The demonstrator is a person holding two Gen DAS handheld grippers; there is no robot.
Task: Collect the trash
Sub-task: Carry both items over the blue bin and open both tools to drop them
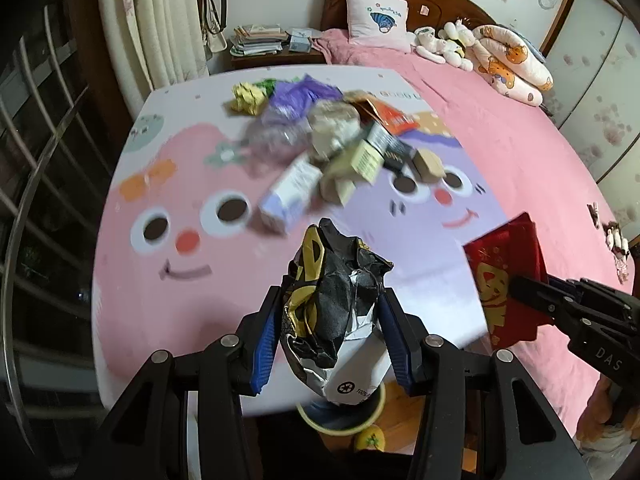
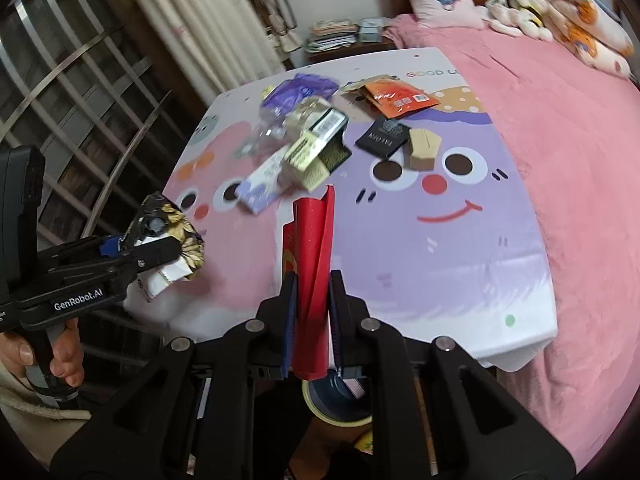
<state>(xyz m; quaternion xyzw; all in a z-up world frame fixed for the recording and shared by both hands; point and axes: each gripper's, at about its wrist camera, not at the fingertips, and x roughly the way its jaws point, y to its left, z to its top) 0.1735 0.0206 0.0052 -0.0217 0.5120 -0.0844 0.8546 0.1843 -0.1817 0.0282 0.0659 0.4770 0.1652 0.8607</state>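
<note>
My left gripper is shut on a crumpled black, gold and white wrapper, held above the near edge of the cartoon mat; the wrapper also shows in the right wrist view. My right gripper is shut on a folded red envelope, held above the mat's near edge; the envelope also shows in the left wrist view. A pile of trash lies at the far middle of the mat: boxes, bags, a yellow paper ball. A yellow-rimmed bin sits below both grippers, also seen in the right wrist view.
The mat lies on a bed with a pink blanket. Pillows and plush toys line the wooden headboard. A nightstand with books and curtains stand at the back left. A metal railing runs along the left.
</note>
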